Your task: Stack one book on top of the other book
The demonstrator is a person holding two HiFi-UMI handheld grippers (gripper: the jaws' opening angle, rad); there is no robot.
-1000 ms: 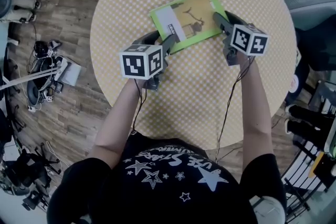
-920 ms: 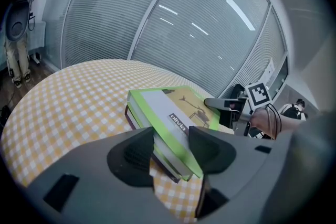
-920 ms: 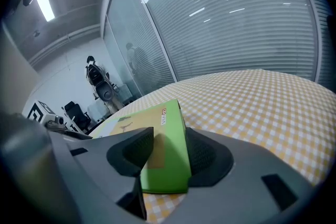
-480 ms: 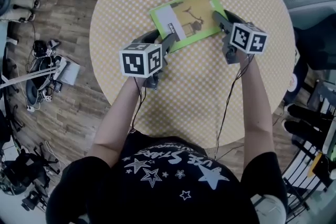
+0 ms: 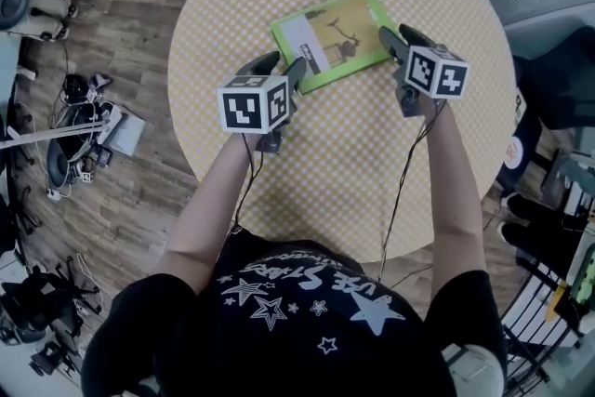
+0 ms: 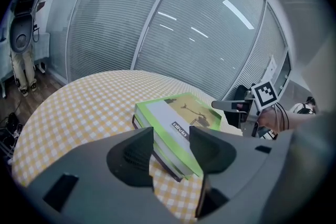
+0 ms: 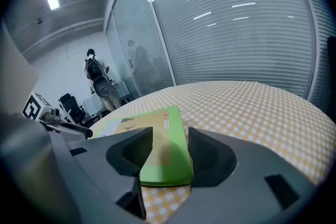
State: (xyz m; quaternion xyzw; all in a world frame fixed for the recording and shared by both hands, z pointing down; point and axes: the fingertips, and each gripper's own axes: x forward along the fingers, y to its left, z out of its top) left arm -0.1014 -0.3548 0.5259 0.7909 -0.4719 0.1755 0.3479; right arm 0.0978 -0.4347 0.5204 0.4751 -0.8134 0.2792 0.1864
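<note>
A green book lies flat on the round yellow-checked table, stacked on a second book whose dark edge shows beneath it. My left gripper stands open at the stack's near left corner, and that corner shows through the gap between its jaws. My right gripper is open at the right corner. The green cover lies in front of its spread jaws, and the pads do not press on it. In the left gripper view, the right gripper shows beyond the books.
The table's rim curves close behind the books. Cables and gear lie on the wooden floor to the left. A glass wall with blinds stands beyond the table. A person stands far off near office chairs.
</note>
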